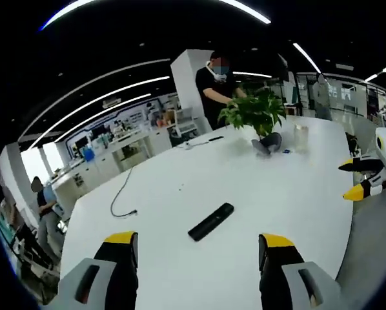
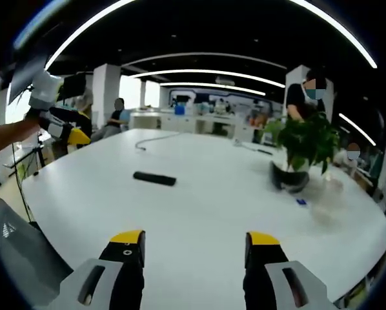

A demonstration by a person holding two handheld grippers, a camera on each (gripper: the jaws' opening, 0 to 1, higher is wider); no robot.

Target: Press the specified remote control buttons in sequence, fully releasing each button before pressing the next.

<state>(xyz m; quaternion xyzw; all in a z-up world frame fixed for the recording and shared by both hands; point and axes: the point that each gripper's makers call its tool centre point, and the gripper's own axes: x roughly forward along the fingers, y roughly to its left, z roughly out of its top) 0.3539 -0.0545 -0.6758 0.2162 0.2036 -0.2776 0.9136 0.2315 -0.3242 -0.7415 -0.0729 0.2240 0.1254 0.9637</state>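
Note:
A black remote control [image 1: 211,221] lies flat on the white table [image 1: 180,194], a short way ahead of my left gripper [image 1: 197,249], whose jaws stand wide open and empty. In the right gripper view the same remote [image 2: 154,178] lies further off, to the left of centre on the table [image 2: 212,200]. My right gripper [image 2: 195,247] is open too, with nothing between its jaws. The right gripper [image 1: 361,179] shows at the right edge of the left gripper view, held off the table's side. The left gripper [image 2: 67,132], held by a hand, shows at the left of the right gripper view.
A potted green plant [image 1: 256,113] stands at the far side of the table, with a clear glass [image 1: 301,137] beside it. A loose cable [image 1: 122,194] trails across the table's left part. A person [image 1: 215,87] stands behind the plant. Another person [image 1: 44,206] sits at the left.

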